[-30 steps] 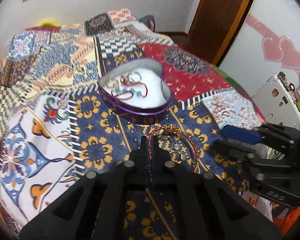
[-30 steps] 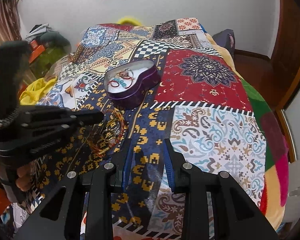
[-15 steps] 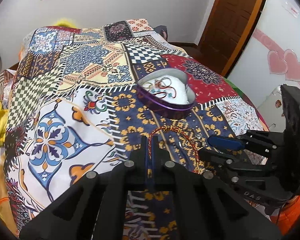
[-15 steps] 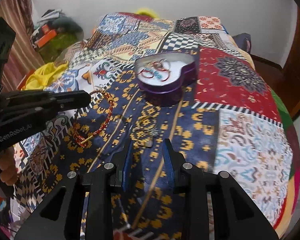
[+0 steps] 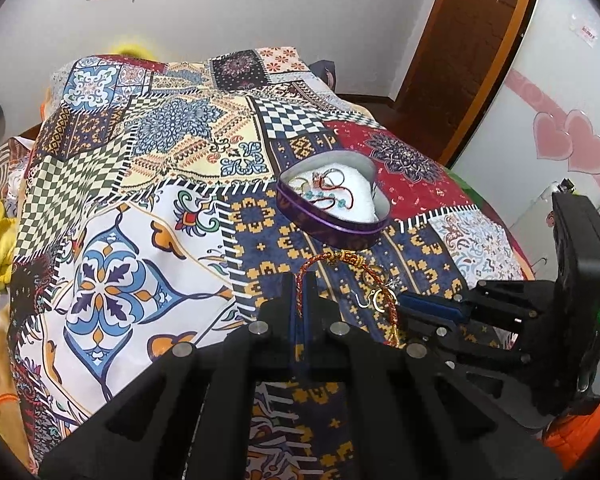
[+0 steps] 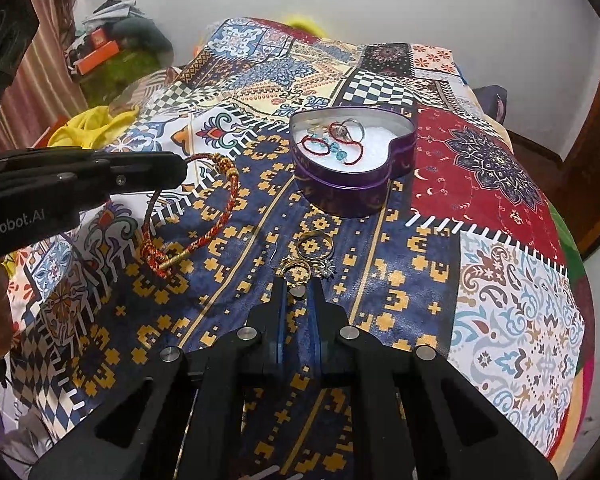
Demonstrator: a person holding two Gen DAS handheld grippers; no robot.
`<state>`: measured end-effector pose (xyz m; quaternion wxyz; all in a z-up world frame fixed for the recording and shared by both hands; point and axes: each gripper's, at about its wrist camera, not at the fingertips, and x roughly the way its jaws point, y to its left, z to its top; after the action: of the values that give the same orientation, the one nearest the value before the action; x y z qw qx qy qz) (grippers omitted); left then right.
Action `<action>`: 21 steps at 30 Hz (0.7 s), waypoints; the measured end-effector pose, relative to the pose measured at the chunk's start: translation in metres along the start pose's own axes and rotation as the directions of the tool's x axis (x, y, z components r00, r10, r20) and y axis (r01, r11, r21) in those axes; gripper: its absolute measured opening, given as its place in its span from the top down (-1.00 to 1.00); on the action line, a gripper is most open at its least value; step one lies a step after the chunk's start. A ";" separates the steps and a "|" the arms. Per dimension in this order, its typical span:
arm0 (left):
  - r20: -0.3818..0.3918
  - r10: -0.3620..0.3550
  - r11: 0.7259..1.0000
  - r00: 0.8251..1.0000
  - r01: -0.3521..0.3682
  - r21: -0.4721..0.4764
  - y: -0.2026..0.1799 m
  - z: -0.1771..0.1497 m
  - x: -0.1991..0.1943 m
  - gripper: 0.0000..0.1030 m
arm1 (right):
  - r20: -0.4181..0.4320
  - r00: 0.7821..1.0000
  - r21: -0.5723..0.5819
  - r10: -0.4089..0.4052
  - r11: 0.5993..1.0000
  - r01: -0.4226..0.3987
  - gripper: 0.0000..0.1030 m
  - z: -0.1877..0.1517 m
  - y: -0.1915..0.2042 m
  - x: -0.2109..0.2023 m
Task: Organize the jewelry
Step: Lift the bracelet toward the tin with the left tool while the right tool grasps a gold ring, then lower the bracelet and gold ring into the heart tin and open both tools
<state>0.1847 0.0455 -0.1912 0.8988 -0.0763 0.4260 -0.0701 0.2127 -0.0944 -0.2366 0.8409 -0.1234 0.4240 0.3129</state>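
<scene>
My left gripper (image 5: 300, 280) is shut on a red-and-gold braided bracelet (image 5: 388, 300) and holds it above the bedspread; in the right wrist view the bracelet (image 6: 204, 224) hangs from the left gripper (image 6: 182, 168). A purple heart-shaped tin (image 6: 354, 200) with white lining holds several red and teal pieces (image 6: 336, 146); it also shows in the left wrist view (image 5: 332, 232). My right gripper (image 6: 298, 284) is open, low over a small pile of gold rings and earrings (image 6: 308, 258) on the blue patch. The right gripper (image 5: 424, 308) shows beside the bracelet.
The patchwork bedspread (image 6: 500, 280) covers a bed. Yellow cloth (image 6: 92, 124) and clutter lie off the left side. A wooden door (image 5: 460, 48) and a white cabinet with pink hearts (image 5: 568, 140) stand to the right.
My left gripper has risen and drawn back with the bracelet. My right gripper has moved forward and down to the gold pile, its fingers narrower than before.
</scene>
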 end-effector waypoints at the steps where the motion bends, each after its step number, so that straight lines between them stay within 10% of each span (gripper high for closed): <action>1: 0.003 0.000 1.000 1.000 0.000 -0.002 0.000 0.001 -0.001 0.98 | 0.003 1.000 0.003 0.002 1.000 -0.002 0.83 0.000 0.000 -0.001; 21: 0.081 0.013 1.000 0.997 -0.013 -0.011 -0.003 0.048 0.004 0.98 | 0.178 0.984 0.080 -0.017 0.997 0.003 0.83 0.032 -0.023 -0.044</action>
<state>0.2240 0.0452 -0.1640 0.9153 -0.0809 0.3901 -0.0590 0.2278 -0.1153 -0.1835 0.8813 -0.0634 0.3585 0.3013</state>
